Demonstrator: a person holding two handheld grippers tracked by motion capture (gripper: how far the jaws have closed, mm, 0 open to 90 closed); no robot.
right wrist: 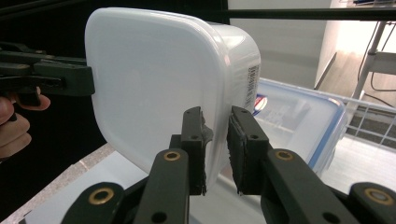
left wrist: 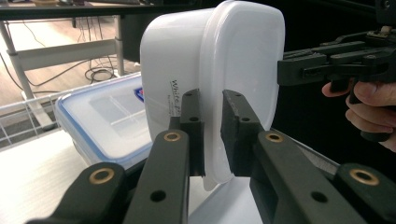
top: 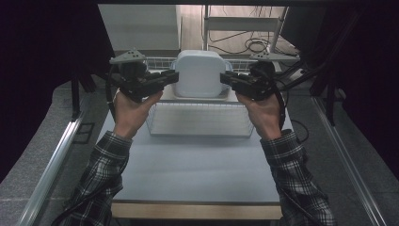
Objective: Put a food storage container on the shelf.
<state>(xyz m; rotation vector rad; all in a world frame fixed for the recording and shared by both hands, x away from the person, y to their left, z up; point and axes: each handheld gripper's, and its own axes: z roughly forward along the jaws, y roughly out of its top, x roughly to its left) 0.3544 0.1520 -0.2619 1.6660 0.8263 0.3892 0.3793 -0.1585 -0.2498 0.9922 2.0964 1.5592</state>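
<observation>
Nearest the high camera, plaid sleeves [top: 101, 181] over a pale table [top: 197, 165], rising to two hands. Left gripper [top: 171, 76] and right gripper [top: 225, 77] raised at equal height, facing each other, each clamped on a side rim of the white plastic tub [top: 200, 73]. In the left gripper view, jaws pinched on the tub's rim [left wrist: 212, 116], thin plastic between the pads, a line of printed text on the tub wall just beside them. In the right gripper view, same story from the other side: jaws closed on the opposite rim [right wrist: 215, 140], barcode label on the wall above. Tub held in the air, tilted so that its broad flat base faces the person, well above the table surface.

Just past the hands, a shallow wire basket [top: 200, 120] on the table. Behind the tub and lower, a clear lidded container with blue seal [left wrist: 100, 123], seemingly resting beyond the basket, though the exact support hard to tell. Farther still, a wire rack edge, table legs and loose cables [top: 249, 46] on the floor.

Judged from this: pickup done, tub securely lifted by both sides. Left to do, probably: carrying, turning upright, and setting down, perhaps in the basket.
</observation>
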